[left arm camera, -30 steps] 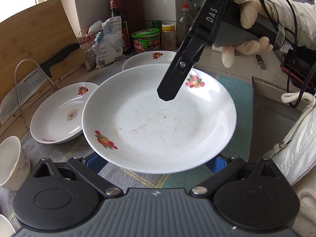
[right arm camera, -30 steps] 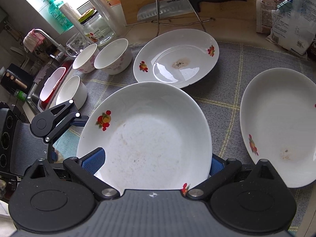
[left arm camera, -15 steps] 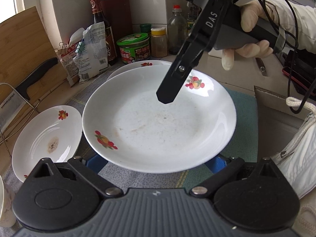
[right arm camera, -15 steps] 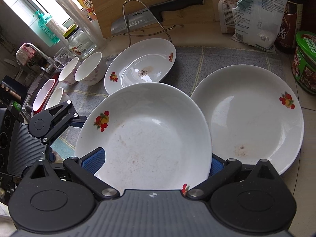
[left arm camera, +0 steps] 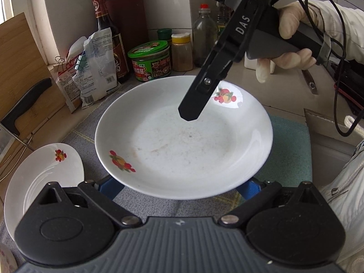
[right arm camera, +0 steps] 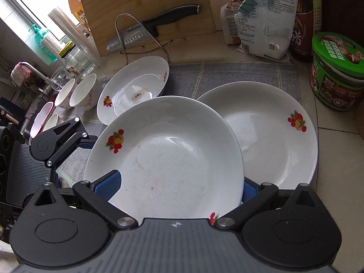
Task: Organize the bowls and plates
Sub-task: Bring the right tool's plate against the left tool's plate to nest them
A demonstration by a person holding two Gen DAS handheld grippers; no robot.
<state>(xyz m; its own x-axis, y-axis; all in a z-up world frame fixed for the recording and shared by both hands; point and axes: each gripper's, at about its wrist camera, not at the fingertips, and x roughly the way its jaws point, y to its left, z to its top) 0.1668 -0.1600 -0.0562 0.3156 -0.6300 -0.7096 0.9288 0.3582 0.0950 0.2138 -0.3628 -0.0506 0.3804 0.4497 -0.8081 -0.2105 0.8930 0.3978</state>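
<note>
Both grippers carry one plate between them. The held plate (right arm camera: 168, 157) hangs above the grey mat (right arm camera: 238, 75), partly over a second plate (right arm camera: 273, 141) that lies flat near the mat's right edge. In the right wrist view the right gripper (right arm camera: 175, 188) has its blue pads at the plate's near rim, one on each side, spread wide with the dish cradled between them. The left gripper (left arm camera: 177, 186) does likewise from the opposite rim, fingers wide apart under the plate's edge. Whether either one truly squeezes the rim or merely props it, I cannot tell.

As for progress: nothing is stacked yet, as far as these views show. The held plate is dirty, faint smears across its well, and it looks lined up to settle onto the plate beneath, but it is not down, so I judge the first stack is about half made. A third plate (right arm camera: 134, 88) leans on the wire rack (right arm camera: 127, 31) at the mat's back edge, a brown stain at its centre, untouched. Two small bowls (right arm camera: 79, 91) stand side by side at the mat's far left corner, with more bowls (right arm camera: 45, 118) beyond them towards the sink, hard to count.

Left to do, by my reckoning: lower this plate, add the third, then nest the bowls.
</note>
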